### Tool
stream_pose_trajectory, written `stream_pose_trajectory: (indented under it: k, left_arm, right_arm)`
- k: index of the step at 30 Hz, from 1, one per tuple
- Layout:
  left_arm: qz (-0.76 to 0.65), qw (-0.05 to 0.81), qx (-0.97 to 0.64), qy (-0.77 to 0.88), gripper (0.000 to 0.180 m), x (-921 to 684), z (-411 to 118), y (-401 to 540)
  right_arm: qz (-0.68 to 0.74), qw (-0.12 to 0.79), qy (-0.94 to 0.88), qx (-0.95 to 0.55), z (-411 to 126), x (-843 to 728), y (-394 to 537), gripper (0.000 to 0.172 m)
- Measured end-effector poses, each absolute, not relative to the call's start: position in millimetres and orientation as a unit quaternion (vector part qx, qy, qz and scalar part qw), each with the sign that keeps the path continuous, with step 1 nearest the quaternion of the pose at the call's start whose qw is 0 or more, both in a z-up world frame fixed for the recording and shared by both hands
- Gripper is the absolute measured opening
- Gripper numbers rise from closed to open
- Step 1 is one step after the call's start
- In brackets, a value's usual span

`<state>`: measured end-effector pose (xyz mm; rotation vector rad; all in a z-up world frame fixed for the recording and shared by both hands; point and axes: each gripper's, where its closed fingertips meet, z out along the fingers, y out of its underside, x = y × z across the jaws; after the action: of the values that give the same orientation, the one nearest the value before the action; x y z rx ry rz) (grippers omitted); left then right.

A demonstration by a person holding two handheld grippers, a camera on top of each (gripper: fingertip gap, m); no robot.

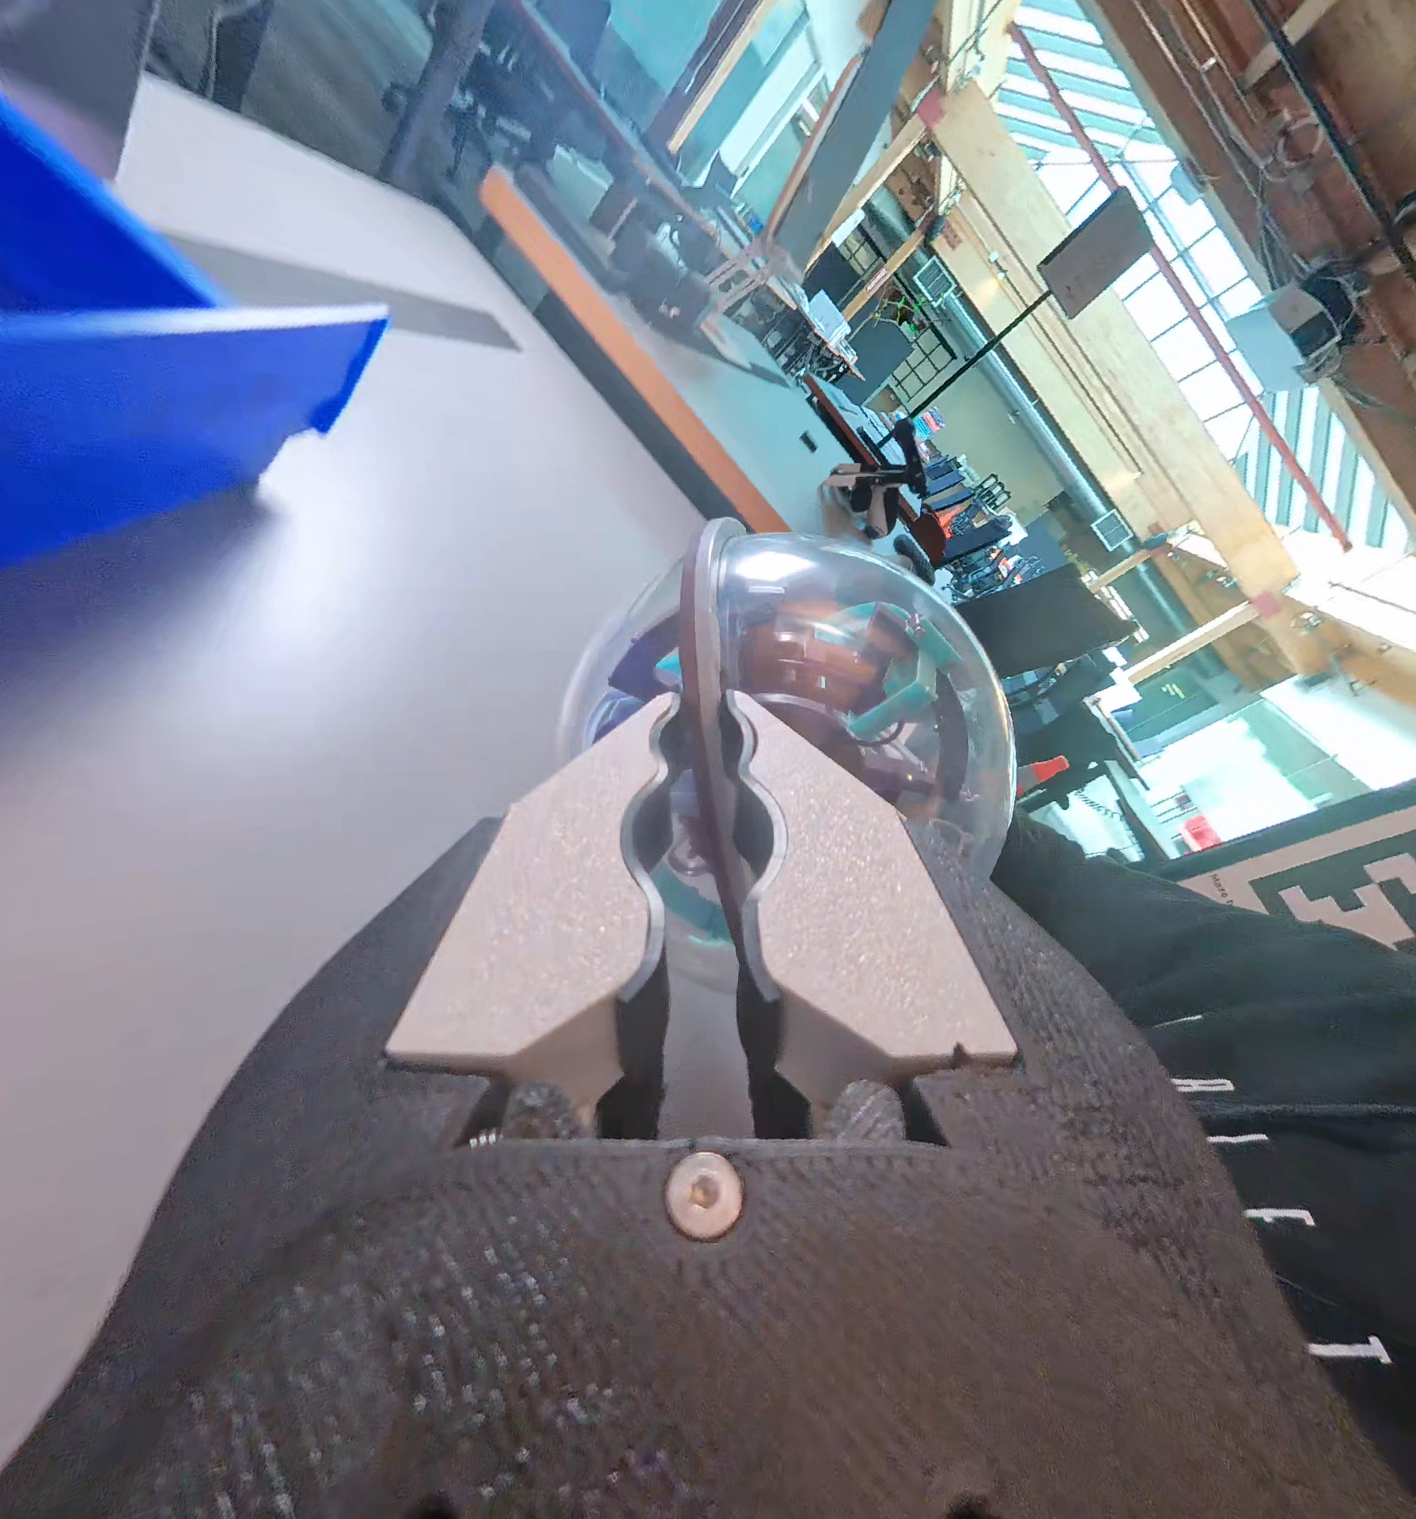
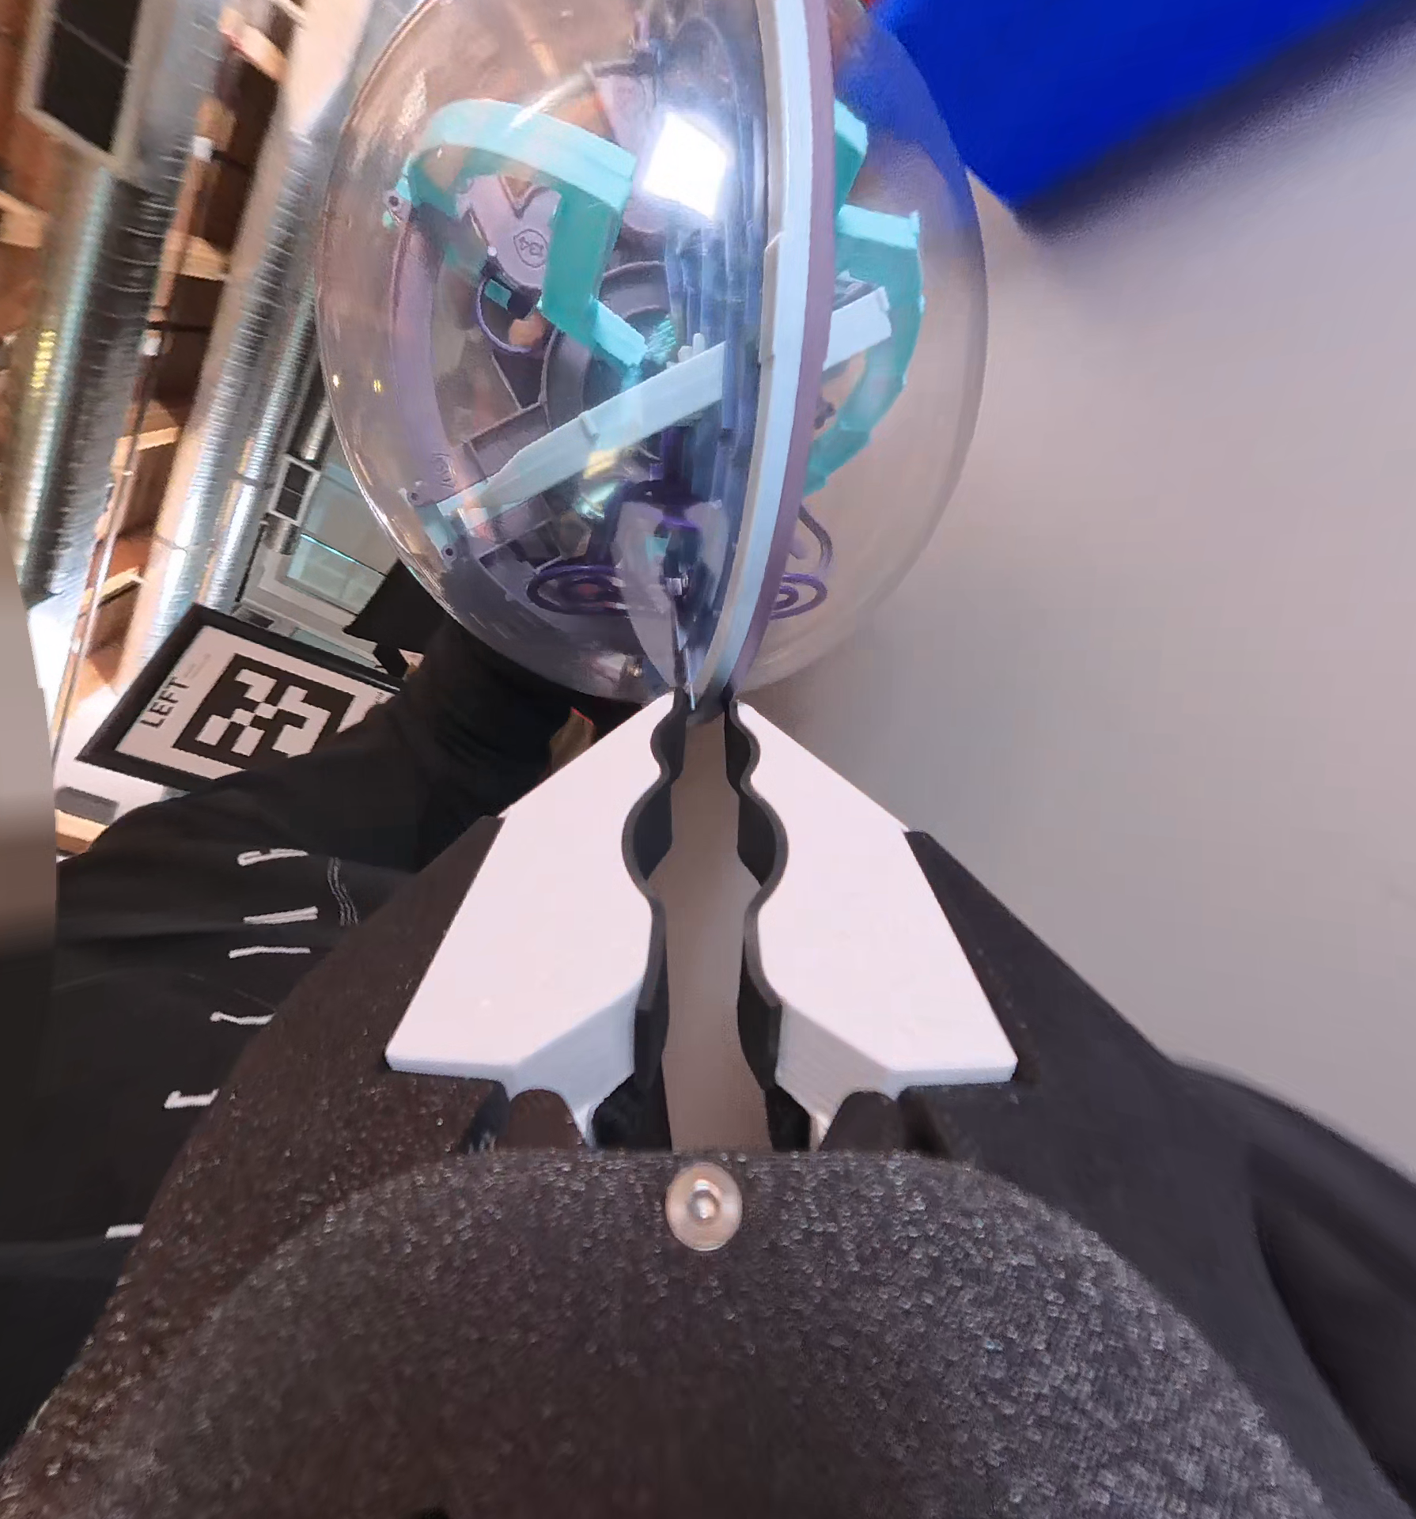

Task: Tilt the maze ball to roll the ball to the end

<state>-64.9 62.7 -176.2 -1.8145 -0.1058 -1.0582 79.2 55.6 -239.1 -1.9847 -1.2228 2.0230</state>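
The maze ball (image 1: 853,657) is a clear sphere with teal, purple and brown tracks inside and a flat rim around its middle. My left gripper (image 1: 701,699) is shut on that rim, which runs edge-on between its grey fingers. In the right wrist view the maze ball (image 2: 565,370) fills the upper middle, tilted and held off the table. My right gripper (image 2: 701,707) is shut on the rim's lower edge with just its white fingertips. I cannot make out the small ball inside.
A blue bin (image 1: 113,370) stands on the grey table (image 1: 318,657) at the upper left, and shows in the right wrist view (image 2: 1099,99) at the top right. A black sleeve (image 2: 236,863) and the left gripper's tag plate (image 2: 244,723) lie to the left.
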Motion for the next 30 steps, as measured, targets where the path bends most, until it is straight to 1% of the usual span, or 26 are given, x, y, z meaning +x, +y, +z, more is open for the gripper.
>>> stream_pose_trajectory:
  k: [5,8,10,11,12,13,15,17,19,22,23,24,27,28,29,30]
  left_arm:
    - [-0.462,0.457,-0.756,-0.076,0.006,-62,-222,68]
    - [-0.477,0.450,-0.750,-0.088,0.006,-64,-232,70]
    - [-0.480,0.450,-0.748,-0.087,0.006,-65,-233,70]
    - [-0.480,0.451,-0.748,-0.086,0.006,-65,-233,70]
    - [-0.480,0.451,-0.748,-0.087,0.006,-66,-234,71]
    - [-0.480,0.452,-0.747,-0.088,0.006,-67,-234,71]
    - [-0.477,0.455,-0.747,-0.088,0.006,-68,-233,72]
    - [-0.473,0.456,-0.749,-0.084,0.006,-67,-234,74]
    - [-0.477,0.460,-0.744,-0.083,0.006,-67,-233,76]
    - [-0.468,0.468,-0.745,-0.080,0.006,-69,-234,82]
    - [-0.464,0.471,-0.746,-0.081,0.007,-71,-234,84]
    - [-0.462,0.473,-0.746,-0.081,0.007,-73,-235,85]
    - [-0.456,0.483,-0.743,-0.077,0.007,-77,-235,88]
    - [-0.451,0.494,-0.740,-0.071,0.011,-78,-233,89]
    - [-0.450,0.509,-0.731,-0.063,0.024,-80,-228,90]
    - [-0.448,0.531,-0.717,-0.052,0.042,-82,-219,91]
  right_arm:
    - [0.626,-0.008,-0.397,-0.671,-266,88,54,0.006]
    - [0.624,-0.017,-0.397,-0.673,-268,89,54,0.007]
    - [0.617,0.004,-0.411,-0.671,-266,89,57,0.008]
    - [0.612,0.024,-0.429,-0.664,-264,89,59,0.012]
    - [0.607,0.048,-0.452,-0.652,-261,89,61,0.020]
    - [0.595,0.081,-0.481,-0.639,-258,88,64,0.034]
    - [0.530,0.199,-0.560,-0.605,-254,84,76,0.078]
    - [0.435,0.334,-0.638,-0.540,-247,77,88,0.103]
    - [0.373,0.422,-0.678,-0.473,-236,65,94,0.115]
    - [0.351,0.441,-0.697,-0.444,-237,49,103,0.124]
    - [0.343,0.446,-0.701,-0.438,-239,45,108,0.125]
    - [0.338,0.452,-0.703,-0.434,-239,42,112,0.124]
    - [0.340,0.467,-0.690,-0.436,-237,37,118,0.116]
    - [0.339,0.472,-0.686,-0.437,-237,35,119,0.114]
    - [0.340,0.476,-0.683,-0.438,-237,34,120,0.112]
    - [0.342,0.478,-0.679,-0.439,-237,34,121,0.112]
